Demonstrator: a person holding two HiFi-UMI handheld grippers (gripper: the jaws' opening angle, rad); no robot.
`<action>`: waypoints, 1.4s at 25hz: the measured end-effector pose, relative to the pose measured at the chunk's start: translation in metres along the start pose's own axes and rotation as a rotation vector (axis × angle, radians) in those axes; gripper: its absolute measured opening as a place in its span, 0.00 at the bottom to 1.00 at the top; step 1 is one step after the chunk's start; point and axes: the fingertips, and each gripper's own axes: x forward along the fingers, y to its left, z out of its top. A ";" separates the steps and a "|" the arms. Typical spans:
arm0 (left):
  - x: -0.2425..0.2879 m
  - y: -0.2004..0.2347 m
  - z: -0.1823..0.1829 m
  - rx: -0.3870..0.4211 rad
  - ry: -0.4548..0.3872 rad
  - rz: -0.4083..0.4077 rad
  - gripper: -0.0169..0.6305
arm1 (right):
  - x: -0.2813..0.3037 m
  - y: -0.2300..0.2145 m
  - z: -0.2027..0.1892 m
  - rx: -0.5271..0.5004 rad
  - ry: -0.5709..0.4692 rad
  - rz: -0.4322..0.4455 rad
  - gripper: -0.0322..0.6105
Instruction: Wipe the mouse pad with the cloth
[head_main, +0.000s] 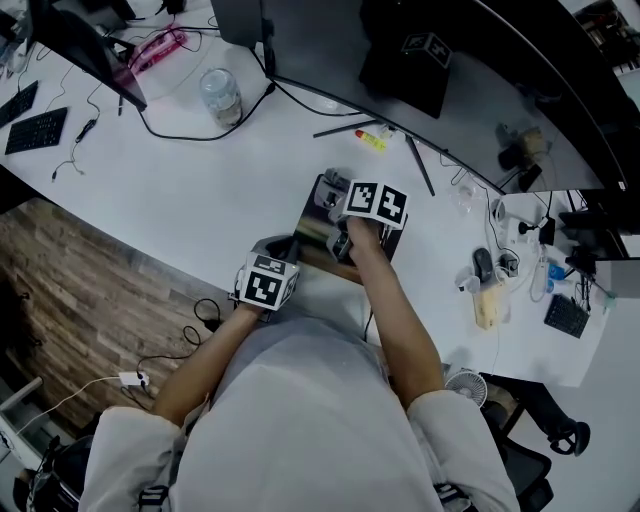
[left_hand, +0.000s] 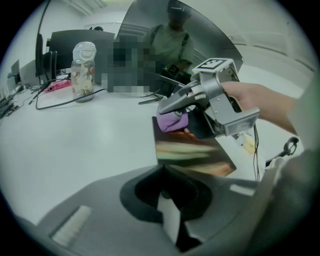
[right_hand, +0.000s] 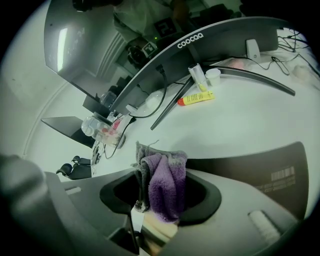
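A dark mouse pad (head_main: 318, 248) with a blurred coloured print (left_hand: 192, 152) lies on the white desk in front of the person. My right gripper (head_main: 337, 205) is over the pad's far part, shut on a purple and grey cloth (right_hand: 162, 185). In the left gripper view that cloth (left_hand: 172, 121) hangs from the right gripper (left_hand: 170, 112) down onto the pad's far corner. My left gripper (head_main: 293, 247) is at the pad's near left edge. The pad's near corner runs into the left gripper (left_hand: 167, 180), which appears shut on it.
A clear jar (head_main: 221, 95) stands at the back left beside a black cable (head_main: 180, 135). The monitor stand's thin legs (head_main: 420, 165) and a yellow tube (head_main: 372, 140) lie just behind the pad. To the right are a mouse (head_main: 483, 265) and cables, and a keyboard (head_main: 38, 130) sits far left.
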 end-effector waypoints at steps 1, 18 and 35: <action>0.000 0.000 0.000 0.001 0.000 -0.001 0.03 | -0.001 -0.001 0.000 0.002 -0.001 0.000 0.37; -0.002 -0.001 -0.001 -0.019 0.008 -0.017 0.03 | -0.018 -0.022 -0.003 0.024 -0.005 -0.012 0.38; -0.002 -0.001 -0.001 -0.012 0.007 -0.015 0.03 | -0.032 -0.039 -0.004 0.030 -0.005 -0.019 0.38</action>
